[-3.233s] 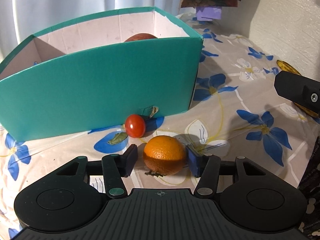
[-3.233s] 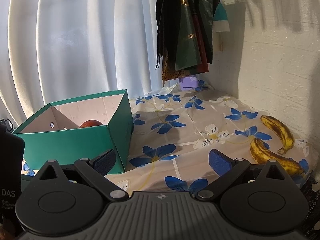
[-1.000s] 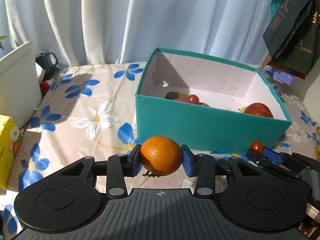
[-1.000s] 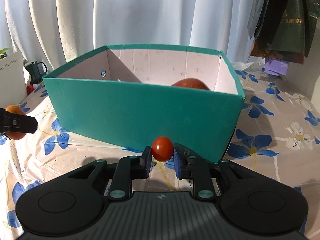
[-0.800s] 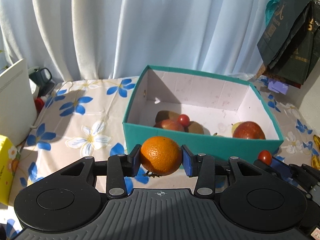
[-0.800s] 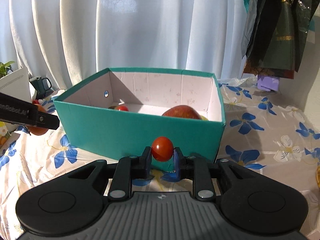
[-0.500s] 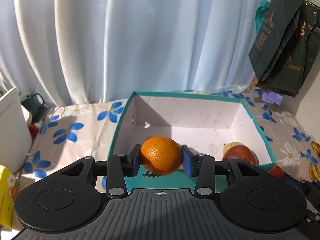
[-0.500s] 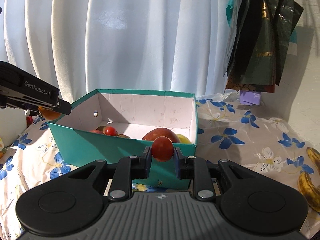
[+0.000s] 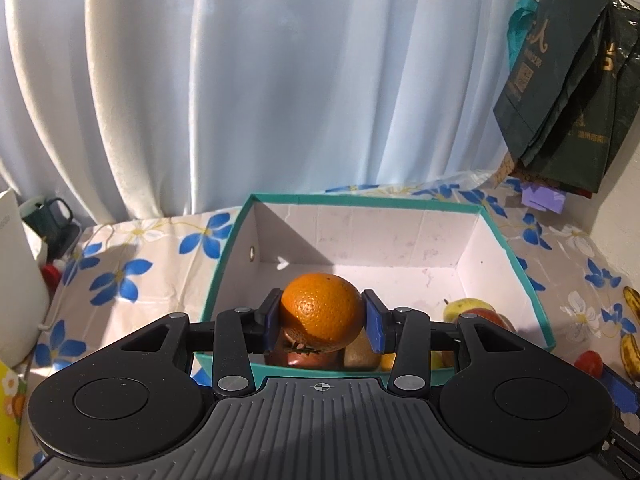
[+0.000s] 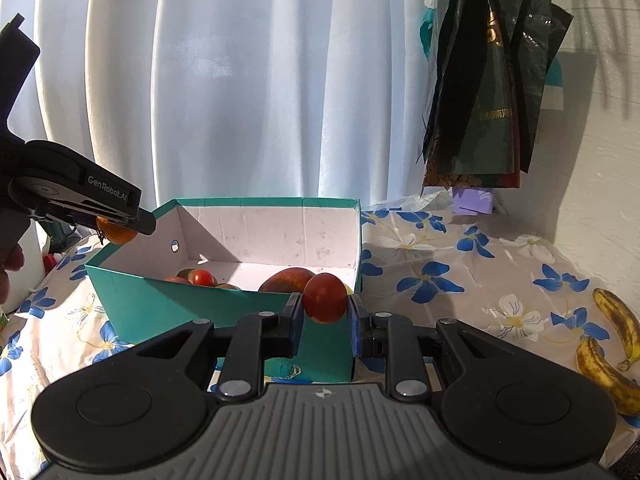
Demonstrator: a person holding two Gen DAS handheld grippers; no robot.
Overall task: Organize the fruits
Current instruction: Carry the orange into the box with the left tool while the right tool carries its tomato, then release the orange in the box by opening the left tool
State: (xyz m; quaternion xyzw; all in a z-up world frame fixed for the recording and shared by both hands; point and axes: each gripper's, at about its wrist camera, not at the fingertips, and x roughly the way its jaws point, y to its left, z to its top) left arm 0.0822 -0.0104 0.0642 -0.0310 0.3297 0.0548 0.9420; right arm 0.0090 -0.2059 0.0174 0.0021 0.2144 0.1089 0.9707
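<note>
My left gripper [image 9: 322, 318] is shut on an orange [image 9: 321, 310] and holds it above the near left part of the open teal box [image 9: 532, 280]. My right gripper [image 10: 325, 314] is shut on a small red tomato [image 10: 325, 297], held in the air in front of the box's [image 10: 132, 300] near right corner. Inside the box lie a red apple [image 10: 286, 280], a cherry tomato [image 10: 203, 278], a pear [image 9: 464, 307] and other fruit partly hidden by my fingers. In the right wrist view the left gripper [image 10: 80, 196] shows at the left with the orange [image 10: 116, 233].
Two spotted bananas [image 10: 608, 356] lie on the flowered tablecloth [image 10: 460, 264] to the right of the box. Dark bags [image 10: 488, 88] hang on the right wall. A white curtain [image 9: 260, 80] is behind. A white container [image 9: 16, 280] and a dark mug [image 9: 46, 216] stand at far left.
Both grippers have risen with their fruit. The left one moved forward over the box's near edge; the right one moved up in front of the box's right corner.
</note>
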